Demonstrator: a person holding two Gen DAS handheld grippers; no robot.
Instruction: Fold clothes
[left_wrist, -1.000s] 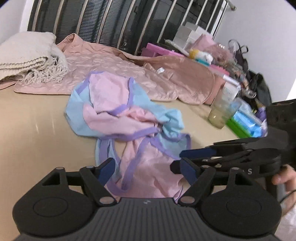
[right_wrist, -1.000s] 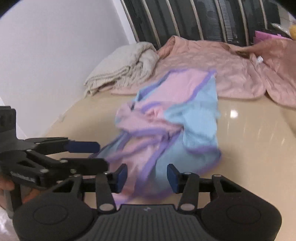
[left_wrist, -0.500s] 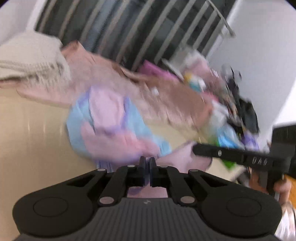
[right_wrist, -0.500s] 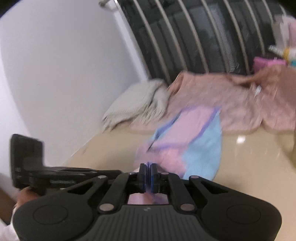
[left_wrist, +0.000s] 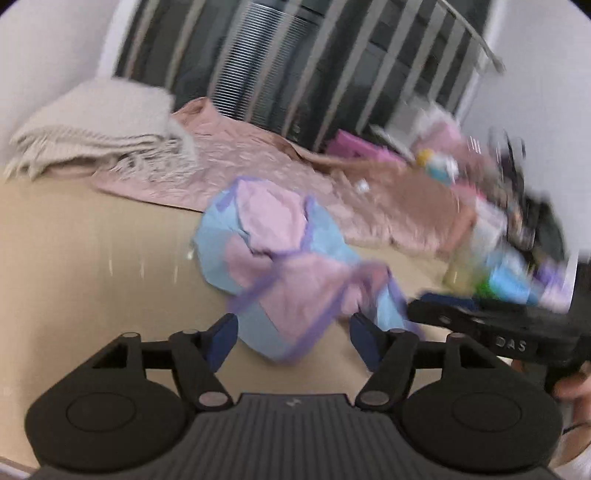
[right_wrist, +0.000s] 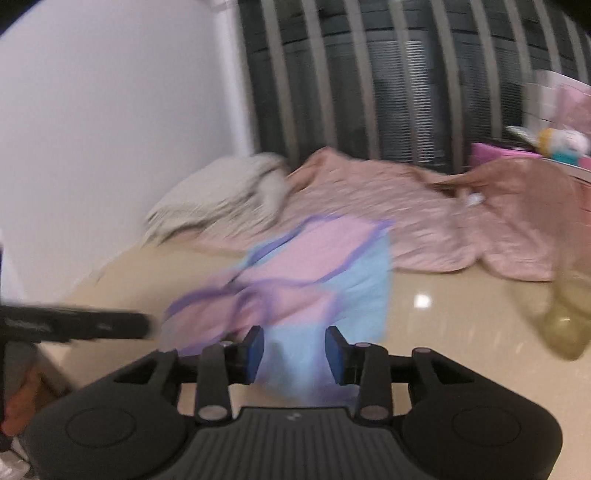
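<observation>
Garment (left_wrist: 284, 273), pink and light blue with purple binding, lies crumpled on the beige counter (left_wrist: 92, 266), and we use it as our landmark. Half a second ago both grippers were pinched shut at its near edge; now both stand open, and the cloth sits in a looser heap whose near end has been pulled toward us. We judge that a pinch-and-drag has just ended in a release, so the piece is shifted but not folded: no flat panel and no clean crease shows, only bunched layers and stray loops of binding.

Behind the garment a quilted pink blanket (left_wrist: 258, 173) spreads across the counter, with a cream fringed throw (left_wrist: 99, 136) at its far left. To the garment's right stand a cloudy plastic cup (right_wrist: 565, 314) and blurred clutter we cannot make out.

Our left gripper (left_wrist: 290, 338) hovers at the garment's near edge, jaws wide apart, the cloth's hem showing between them but not gripped. Our right gripper (right_wrist: 294, 349) sits over the near blue corner, jaws parted less widely, cloth lying between them without being clamped. Each gripper reaches into the other's view from the side, level and low, with a hand (left_wrist: 576, 384) behind it.
</observation>
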